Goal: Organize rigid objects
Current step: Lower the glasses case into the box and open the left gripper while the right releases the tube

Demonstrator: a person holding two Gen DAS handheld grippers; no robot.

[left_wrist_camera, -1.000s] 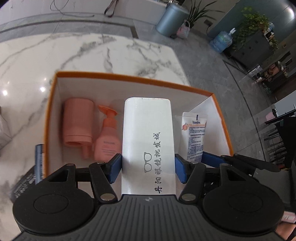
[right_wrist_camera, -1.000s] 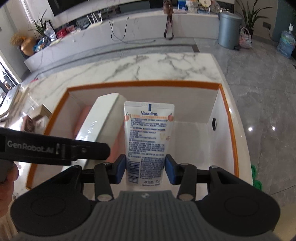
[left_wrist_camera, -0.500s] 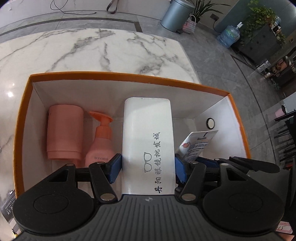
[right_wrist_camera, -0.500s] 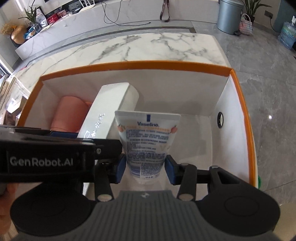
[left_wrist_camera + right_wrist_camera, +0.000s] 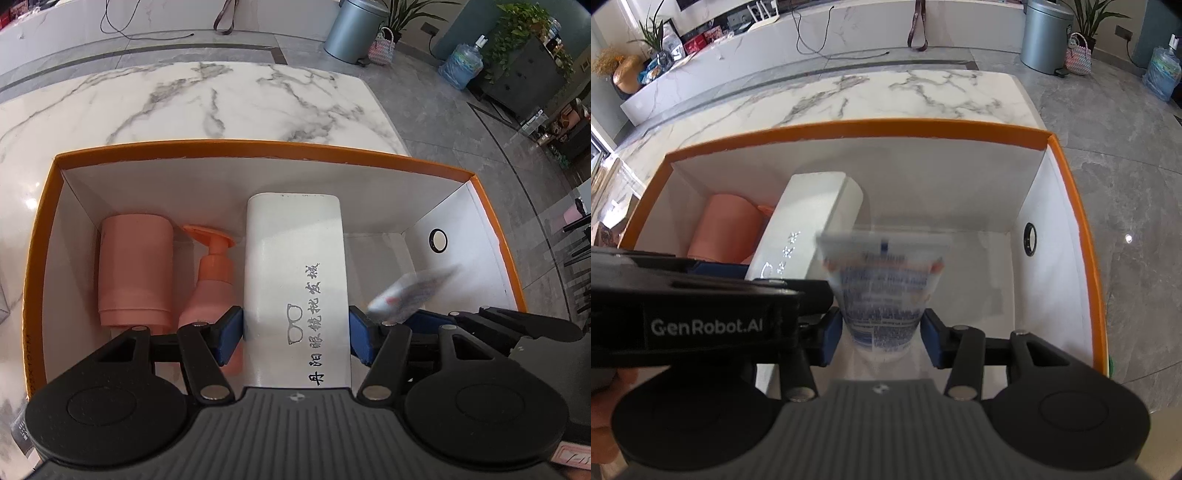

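The long white glasses case (image 5: 295,280), printed with a spectacles outline and Chinese characters, is clamped between the blue pads of the left gripper (image 5: 295,332), its long axis pointing away into the orange-rimmed white cardboard box (image 5: 258,147). The motion-blurred white Vaseline tube (image 5: 882,291) is pinched by the right gripper (image 5: 882,332), crimped end forward, over the box's right half. "GenRobot.AI" is read on the left gripper's side.

White glasses case (image 5: 295,273) and blurred Vaseline tube (image 5: 884,291) inside orange-rimmed box (image 5: 258,147), beside pink bottles (image 5: 210,284).
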